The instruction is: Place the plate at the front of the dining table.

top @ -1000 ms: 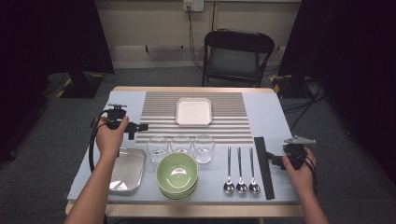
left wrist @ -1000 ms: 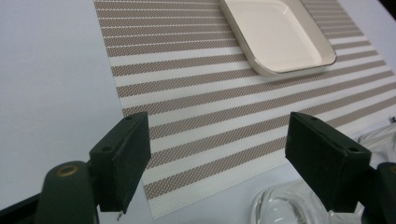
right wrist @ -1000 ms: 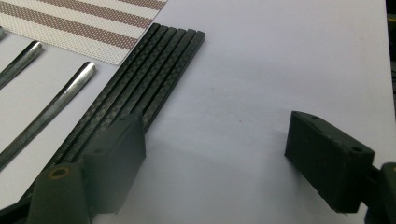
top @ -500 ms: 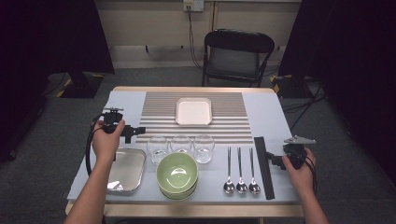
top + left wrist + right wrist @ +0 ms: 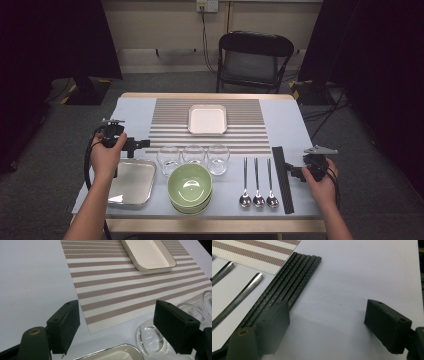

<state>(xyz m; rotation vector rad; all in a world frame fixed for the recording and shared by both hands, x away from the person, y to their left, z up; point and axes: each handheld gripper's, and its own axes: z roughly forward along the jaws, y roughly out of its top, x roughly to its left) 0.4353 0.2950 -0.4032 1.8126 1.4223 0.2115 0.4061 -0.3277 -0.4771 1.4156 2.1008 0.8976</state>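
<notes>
Fingers [image 5: 175,327] apart, glass [image 5: 152,336] partly hidden behind

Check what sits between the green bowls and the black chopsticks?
Three metal spoons lie side by side between the green bowls and black chopsticks, on the high view.

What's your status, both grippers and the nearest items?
Left gripper open, empty, above mat corner near glass and tray. Right gripper open, empty, beside chopsticks. Nothing in the way.
</notes>
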